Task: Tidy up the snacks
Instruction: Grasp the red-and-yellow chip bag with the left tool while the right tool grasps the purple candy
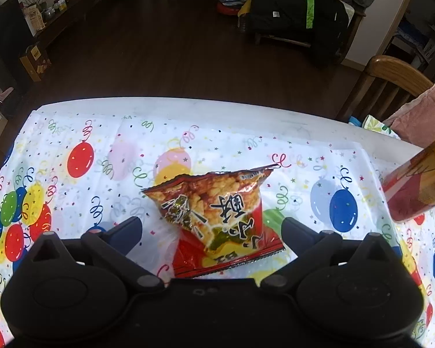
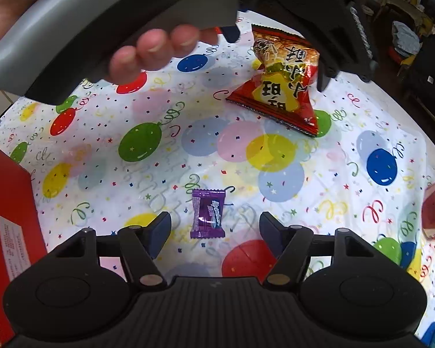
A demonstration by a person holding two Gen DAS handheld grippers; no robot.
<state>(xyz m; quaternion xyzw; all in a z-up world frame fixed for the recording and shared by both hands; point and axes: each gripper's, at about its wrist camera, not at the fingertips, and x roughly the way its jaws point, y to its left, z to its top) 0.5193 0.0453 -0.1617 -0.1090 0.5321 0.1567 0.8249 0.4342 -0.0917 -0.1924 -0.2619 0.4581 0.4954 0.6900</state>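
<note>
little looks sorted yet: the red snack bag [image 1: 217, 220] and the purple candy [image 2: 208, 213] both lie loose on the desk [image 2: 304, 203]. the left tool [image 1: 211, 229] is spread open around the bag, and the right tool [image 2: 214, 226] is open around the candy, neither gripping.

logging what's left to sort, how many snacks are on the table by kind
Red snack bag: 1, lying between the open fingers of the left gripper
Purple wrapped candy: 1, lying between the open fingers of the right gripper
Total: 2 snacks clearly in view on the balloon tablecloth; packaging at the frame edges is too cropped to count.
</note>
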